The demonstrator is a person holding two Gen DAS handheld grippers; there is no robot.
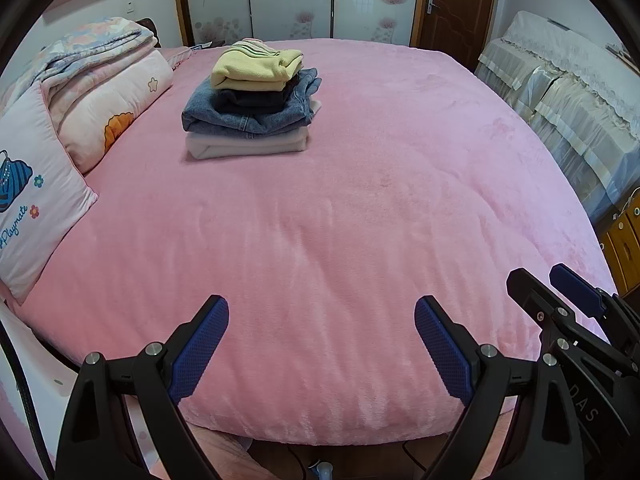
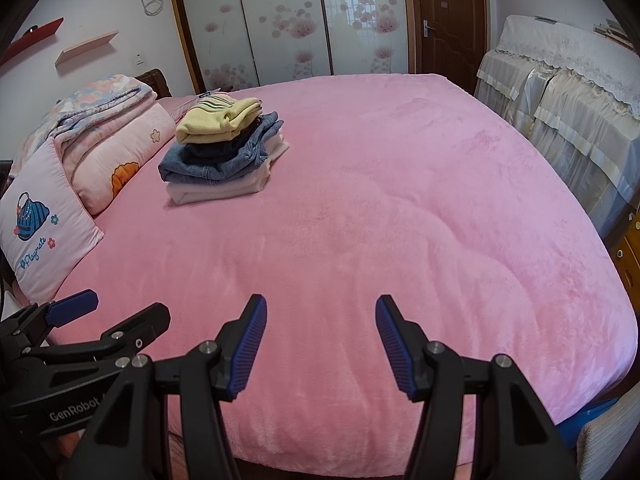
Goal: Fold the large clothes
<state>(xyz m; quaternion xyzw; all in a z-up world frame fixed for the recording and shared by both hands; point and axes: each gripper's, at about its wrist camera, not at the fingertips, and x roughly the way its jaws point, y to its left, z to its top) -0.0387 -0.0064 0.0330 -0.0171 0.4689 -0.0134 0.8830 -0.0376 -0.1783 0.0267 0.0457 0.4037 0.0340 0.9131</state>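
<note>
From the left wrist, the left tongs (image 1: 321, 316) stand open and empty, blue cross-hatched pads over a fuzzy pink bed (image 1: 360, 220); the folded clothes stack (image 1: 252, 104), yellow knit on denim on pale fabric, sits at eleven o'clock. From the right wrist, the right tongs (image 2: 321, 314) are open, ribbed pads empty; the left tongs, at eight o'clock, are cut off by the frame.

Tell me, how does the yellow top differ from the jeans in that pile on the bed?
The yellow top lies at the top of the pile; the jeans lie under it, above a pale folded piece. The yellow top is pale yellow and soft-looking with stripes at one edge; the jeans are blue denim. The yellow top's fold looks smaller than the jeans' fold. Both are folded, and neither gripper touches them.
</note>
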